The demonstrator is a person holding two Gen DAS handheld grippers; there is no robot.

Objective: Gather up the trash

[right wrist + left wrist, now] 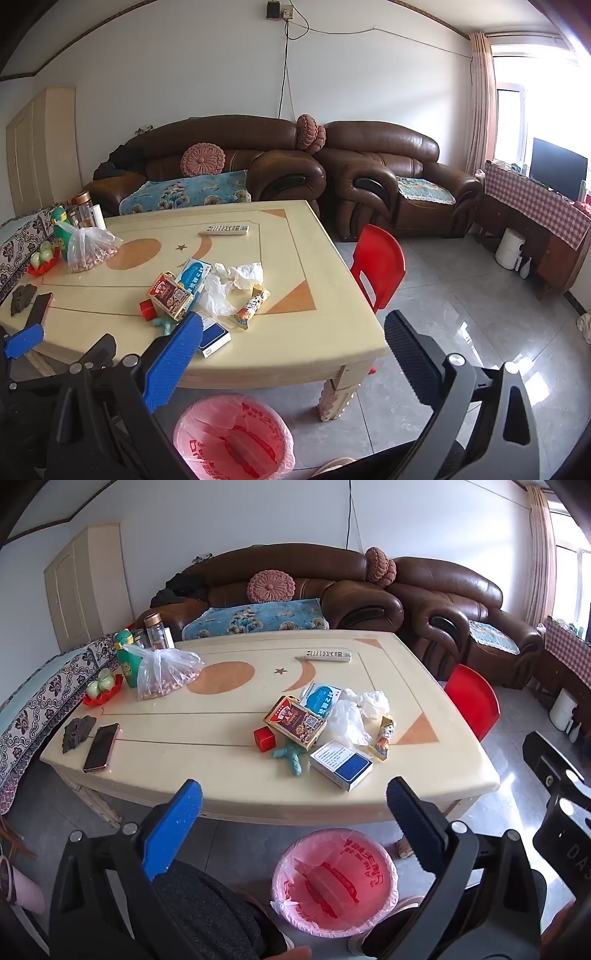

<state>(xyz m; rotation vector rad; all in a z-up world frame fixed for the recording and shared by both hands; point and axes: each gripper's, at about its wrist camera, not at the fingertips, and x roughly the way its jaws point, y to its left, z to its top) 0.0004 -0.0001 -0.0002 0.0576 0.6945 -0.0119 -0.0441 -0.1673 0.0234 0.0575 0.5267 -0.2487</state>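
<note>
Brown sofas (303, 590) back a cream desk (207, 760) whose near-right part carries the trash: crumpled paper (369, 701), a clear plastic bag (347, 723), a sausage wrapper (384, 738), cartons and a blue-and-white box (341, 764). In the left wrist view the left claw (293, 797) is spread wide and holds nothing; the box lies just beyond it, long axis slanting near-right. A pink-lined bin (334, 882) sits on the floor below.

In the right wrist view the right claw (293, 328) is equally wide and empty, with the pile ahead and left of it and the wrapper (253, 304) nearest. Which claw is closer is probably the left, though the fisheye makes that unsure.
</note>
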